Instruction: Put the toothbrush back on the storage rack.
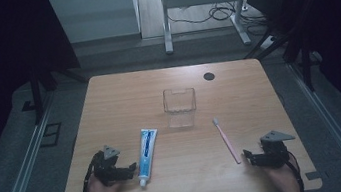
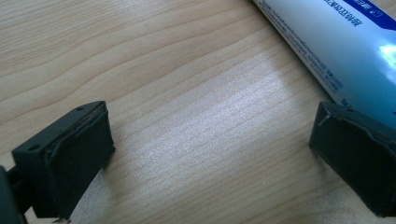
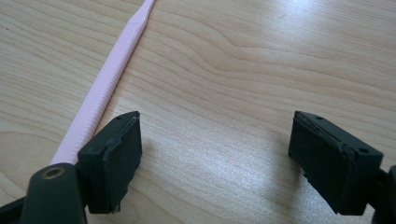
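A blue and white toothpaste tube (image 1: 147, 154) lies on the wooden table (image 1: 123, 97), cap toward the front edge. My left gripper (image 1: 129, 170) rests just left of its cap end, open. In the left gripper view the tube (image 2: 345, 51) runs past the right jaw, and bare wood lies between the jaws of this gripper (image 2: 215, 154). A pink toothbrush (image 1: 226, 141) lies right of centre. My right gripper (image 1: 248, 157) sits by its handle end, open. In the right gripper view the pink handle (image 3: 107, 79) passes outside the left jaw, and nothing is between the jaws of that gripper (image 3: 224, 158).
A clear plastic cup (image 1: 180, 105) stands mid-table behind the tube and the brush. A black round cable hole (image 1: 209, 76) is near the far edge. Beyond the table stand a white desk frame (image 1: 166, 26) and loose cables on the floor.
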Demonstrator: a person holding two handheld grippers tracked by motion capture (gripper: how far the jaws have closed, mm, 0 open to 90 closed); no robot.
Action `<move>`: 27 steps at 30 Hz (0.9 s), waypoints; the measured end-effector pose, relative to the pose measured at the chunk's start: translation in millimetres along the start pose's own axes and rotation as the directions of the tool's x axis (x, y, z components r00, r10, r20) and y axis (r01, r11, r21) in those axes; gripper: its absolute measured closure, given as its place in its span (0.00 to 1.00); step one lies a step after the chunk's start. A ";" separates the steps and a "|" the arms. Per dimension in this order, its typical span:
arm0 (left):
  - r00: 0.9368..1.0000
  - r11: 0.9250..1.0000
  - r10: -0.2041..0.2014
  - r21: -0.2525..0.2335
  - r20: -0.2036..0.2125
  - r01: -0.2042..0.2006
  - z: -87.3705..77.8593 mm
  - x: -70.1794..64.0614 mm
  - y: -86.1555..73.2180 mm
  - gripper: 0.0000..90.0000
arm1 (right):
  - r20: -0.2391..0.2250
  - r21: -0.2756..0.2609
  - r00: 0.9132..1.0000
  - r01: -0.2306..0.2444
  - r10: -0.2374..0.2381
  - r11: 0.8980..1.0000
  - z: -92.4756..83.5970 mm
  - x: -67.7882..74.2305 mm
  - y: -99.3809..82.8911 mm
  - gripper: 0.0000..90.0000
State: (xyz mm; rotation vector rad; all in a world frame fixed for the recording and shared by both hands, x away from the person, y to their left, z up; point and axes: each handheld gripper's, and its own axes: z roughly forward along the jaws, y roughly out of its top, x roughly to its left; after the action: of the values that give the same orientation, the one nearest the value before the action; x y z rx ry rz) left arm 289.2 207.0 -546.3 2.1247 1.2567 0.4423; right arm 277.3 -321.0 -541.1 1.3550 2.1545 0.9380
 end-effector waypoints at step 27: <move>1.000 1.000 0.010 0.003 0.002 -0.010 0.1 1.1 0.6 0.00 | -0.010 0.030 1.000 0.005 -0.005 1.000 0.1 0.8 4.3 0.21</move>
State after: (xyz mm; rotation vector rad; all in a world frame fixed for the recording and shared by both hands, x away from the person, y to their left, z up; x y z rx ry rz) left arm 290.2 207.7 -546.1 2.1346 1.2469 0.4420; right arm 279.6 -319.0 -538.0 1.3610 2.1865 0.9165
